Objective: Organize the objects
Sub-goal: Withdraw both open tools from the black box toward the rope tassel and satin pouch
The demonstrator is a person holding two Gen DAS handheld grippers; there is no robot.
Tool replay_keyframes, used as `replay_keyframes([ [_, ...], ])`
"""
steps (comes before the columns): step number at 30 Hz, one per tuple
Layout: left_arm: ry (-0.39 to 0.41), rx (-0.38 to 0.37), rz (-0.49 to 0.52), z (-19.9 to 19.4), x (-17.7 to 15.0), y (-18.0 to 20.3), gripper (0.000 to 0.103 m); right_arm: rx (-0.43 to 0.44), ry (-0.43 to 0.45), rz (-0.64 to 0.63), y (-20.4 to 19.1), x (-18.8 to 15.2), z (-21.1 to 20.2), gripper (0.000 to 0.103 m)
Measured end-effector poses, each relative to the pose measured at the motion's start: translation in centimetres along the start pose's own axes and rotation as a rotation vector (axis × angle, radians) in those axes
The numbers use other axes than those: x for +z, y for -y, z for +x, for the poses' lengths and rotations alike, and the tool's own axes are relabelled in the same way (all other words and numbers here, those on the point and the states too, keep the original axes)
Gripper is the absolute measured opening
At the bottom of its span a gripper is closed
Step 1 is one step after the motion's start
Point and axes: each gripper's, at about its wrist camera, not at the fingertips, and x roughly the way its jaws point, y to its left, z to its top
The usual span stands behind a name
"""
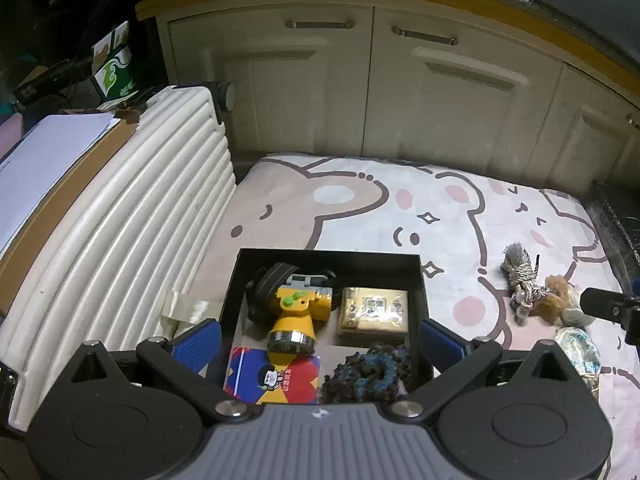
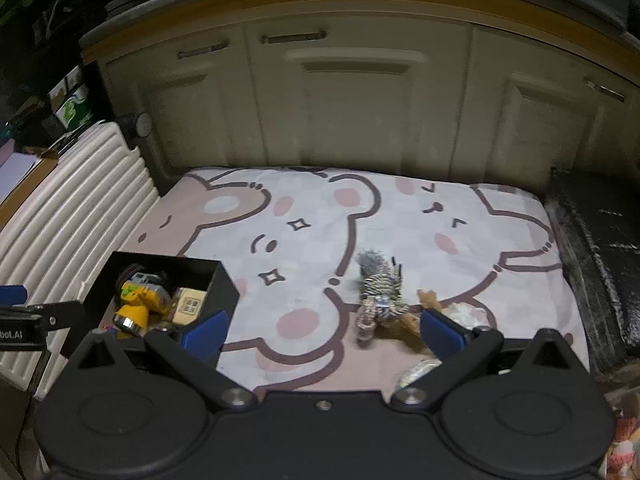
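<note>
Black box: sits on the cartoon-bear mat, close by the ribbed white suitcase; it is the place things are being gathered into.
Inside the box: a yellow headlamp with its strap, a tan little carton, a red and blue card pack, and a dark woolly scrunchie.
Loose items: a striped rope toy lies on the mat well apart from the box, with an orange-brown bit and a crinkly clear-wrapped thing just beside it.
Left claw: wide open, holding nothing, poised over the box.
Right claw: wide open, empty, facing the loose pile, the rope toy roughly between its fingers' line.
Step, as I judge it: partway through, box partly filled, next pick pending.
Next move: likely lower the right claw onto the rope toy, close on its middle, and carry it left to the box.
Backdrop: cream cabinet doors.
</note>
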Motion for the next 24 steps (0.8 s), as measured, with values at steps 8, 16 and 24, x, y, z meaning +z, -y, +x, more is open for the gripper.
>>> replay_keyframes([
  [8, 0.01, -0.008, 0.008, 0.4, 0.2, 1.4, 0.103, -0.036, 0.006, 0.02, 2.3, -0.3, -0.7, 0.103],
  [16, 0.009, -0.052, 0.033, 0.9, 0.3, 4.1, 0.103, -0.085, 0.006, 0.071, 5.8, -1.2, -1.5, 0.103],
  [24, 0.014, -0.087, 0.07, 1.1, 0.3, 7.0, 0.103, -0.126, 0.001, 0.128, 9.3, -2.3, -2.1, 0.103],
])
